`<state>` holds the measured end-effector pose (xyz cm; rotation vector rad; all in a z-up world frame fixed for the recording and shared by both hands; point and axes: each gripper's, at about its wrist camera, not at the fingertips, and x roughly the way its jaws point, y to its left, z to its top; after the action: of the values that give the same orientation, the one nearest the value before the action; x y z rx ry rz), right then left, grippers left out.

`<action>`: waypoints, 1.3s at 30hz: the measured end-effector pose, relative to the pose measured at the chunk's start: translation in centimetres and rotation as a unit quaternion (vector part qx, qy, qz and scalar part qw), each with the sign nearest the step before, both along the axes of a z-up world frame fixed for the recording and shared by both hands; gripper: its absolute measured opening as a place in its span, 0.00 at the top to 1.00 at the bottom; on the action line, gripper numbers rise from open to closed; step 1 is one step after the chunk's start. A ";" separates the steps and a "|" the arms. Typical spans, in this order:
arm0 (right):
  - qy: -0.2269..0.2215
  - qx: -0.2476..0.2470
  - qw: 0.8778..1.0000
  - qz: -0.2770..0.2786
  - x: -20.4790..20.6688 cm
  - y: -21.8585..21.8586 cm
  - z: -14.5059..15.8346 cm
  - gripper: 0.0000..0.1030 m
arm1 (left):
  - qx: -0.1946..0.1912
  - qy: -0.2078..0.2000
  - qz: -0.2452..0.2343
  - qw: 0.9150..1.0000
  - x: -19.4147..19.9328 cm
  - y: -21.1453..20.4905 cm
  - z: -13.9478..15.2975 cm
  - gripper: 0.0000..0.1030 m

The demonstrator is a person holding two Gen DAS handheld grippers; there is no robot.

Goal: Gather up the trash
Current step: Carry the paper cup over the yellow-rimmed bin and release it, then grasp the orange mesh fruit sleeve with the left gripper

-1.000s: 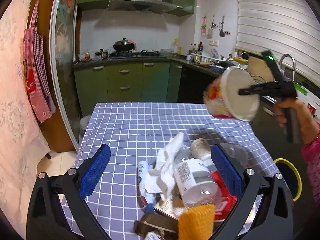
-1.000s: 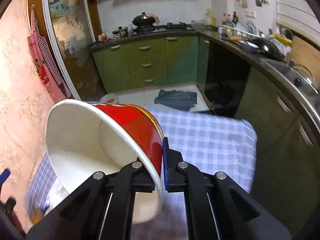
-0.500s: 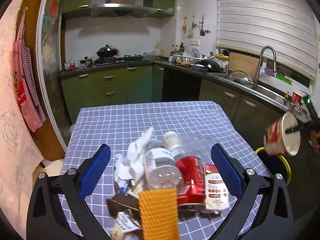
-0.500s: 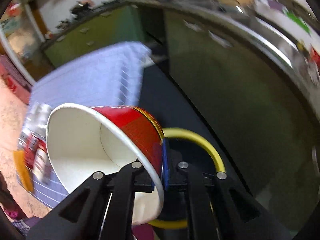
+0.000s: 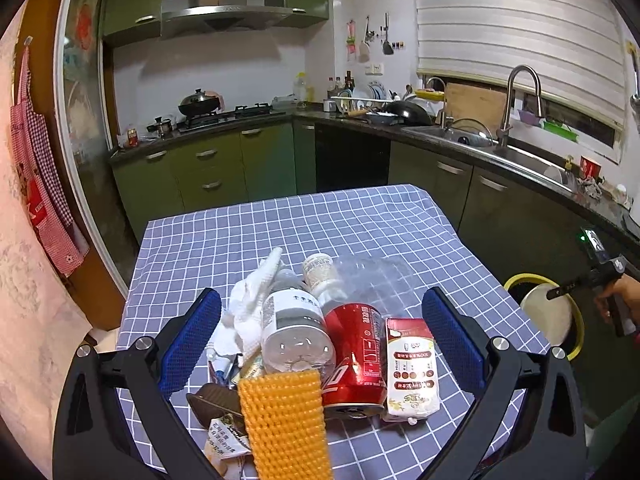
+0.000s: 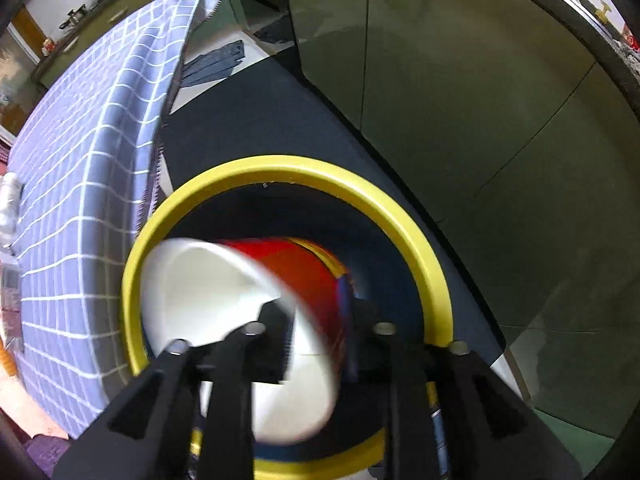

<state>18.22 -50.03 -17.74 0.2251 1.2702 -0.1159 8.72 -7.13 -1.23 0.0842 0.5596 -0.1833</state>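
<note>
**Over the yellow-rimmed bin, the cup is coming free**

Between the right gripper's [image 6: 316, 344] fingers the gap is now widening: half a second ago they were pinching the wall of the red-and-white paper cup [image 6: 240, 304], and now the blue pad is standing off from the red side while the cup is blurring, its white mouth tipping toward the camera. That smear suggests it is dropping, or just about to, though whether any contact remains is too blurred to tell. Directly beneath, the yellow-rimmed bin [image 6: 424, 248] is ringing the cup on all sides, so the release is happening well inside the opening. A second ago the cup was being carried above the table; the left wrist view is now showing its white disc [image 5: 546, 314] over the bin [image 5: 520, 280] on the floor beside the checked tablecloth [image 5: 280, 232].

The left gripper [image 5: 322, 336] is hanging spread wide and empty above the remaining pile: a clear plastic bottle [image 5: 296, 328], a red can [image 5: 354, 354], a small white carton [image 5: 410, 368], crumpled white tissue [image 5: 252, 300], a yellow ridged piece [image 5: 286, 420] and scraps of wrapper.

Judging by this, one item is as good as binned, and most of the collecting is yet to be done.
</note>
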 end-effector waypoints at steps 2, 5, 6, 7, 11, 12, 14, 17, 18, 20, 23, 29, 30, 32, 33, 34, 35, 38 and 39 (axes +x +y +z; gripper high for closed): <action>-0.007 0.001 1.000 0.003 0.0 0.3 0.5 0.73 | 0.002 0.006 -0.004 1.000 0.5 -0.1 -0.3 0.03; -0.018 0.004 1.000 0.006 -0.2 1.0 1.5 0.69 | 0.001 0.019 -0.012 1.000 1.2 -0.5 -0.9 0.03; -0.021 0.004 1.000 0.007 -0.6 1.3 1.5 0.68 | 0.000 0.023 -0.015 1.000 1.5 -0.6 -1.1 0.03; -0.026 0.004 1.000 0.010 -0.8 1.6 1.8 0.67 | -0.002 0.027 -0.019 0.999 1.7 -0.7 -1.4 0.03; -0.042 0.009 0.999 0.020 -1.4 3.2 3.1 0.65 | 0.007 0.040 -0.027 0.999 2.6 -1.2 -2.6 0.03; -0.046 0.010 0.999 0.025 -2.3 3.3 3.6 0.63 | 0.010 0.044 -0.027 0.999 2.8 -1.2 -2.8 0.03; -0.050 0.011 0.998 0.031 -2.5 3.8 3.9 0.61 | 0.015 0.055 -0.023 0.998 3.2 -0.9 -3.2 0.03; -0.056 0.011 0.997 0.044 -2.6 4.9 4.2 0.60 | 0.015 0.070 -0.026 0.997 3.0 -0.1 -3.6 0.03; -0.057 0.010 0.997 0.051 -2.6 5.4 4.3 0.60 | 0.016 0.072 -0.026 0.997 2.9 0.1 -3.6 0.03; -0.058 0.008 0.996 0.060 -2.5 6.1 4.4 0.60 | 0.021 0.082 -0.025 0.996 2.1 1.2 -3.8 0.03; -0.060 0.007 0.995 0.074 -2.2 7.2 4.5 0.58 | 0.034 0.100 -0.021 0.994 0.8 2.3 -4.6 0.03; -0.061 0.009 0.994 0.090 -1.2 8.8 4.2 0.57 | 0.050 0.142 0.003 0.989 -1.0 3.2 -7.8 0.04; -0.062 0.009 0.994 0.093 -1.2 9.0 4.2 0.57 | 0.050 0.146 0.007 0.988 -1.1 3.3 -8.3 0.04; -0.062 0.009 0.993 0.098 -1.3 9.4 4.3 0.57 | 0.053 0.155 0.016 0.986 -1.1 3.4 -9.3 0.04; -0.062 0.008 0.993 0.100 -1.3 9.5 4.4 0.57 | 0.054 0.157 0.021 0.986 -1.2 3.4 -9.7 0.04; -0.063 0.008 0.993 0.102 -1.3 9.7 4.5 0.57 | 0.055 0.160 0.023 0.985 -1.2 3.4 -10.1 0.04; -0.064 0.007 0.993 0.103 -1.4 9.8 4.5 0.57 | 0.055 0.161 0.022 0.985 -1.3 3.3 -10.4 0.04; -0.065 0.006 0.992 0.104 -1.4 10.0 4.4 0.57 | 0.052 0.156 0.016 0.986 -1.5 3.3 -10.5 0.21; -0.065 0.008 0.992 0.104 -1.4 10.0 4.4 0.57 | 0.049 0.158 0.016 0.986 -1.5 3.3 -10.6 0.28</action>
<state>16.78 -40.02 -13.38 0.1108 1.1583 0.0855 7.19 -3.78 -11.83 0.1434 0.8855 -0.1392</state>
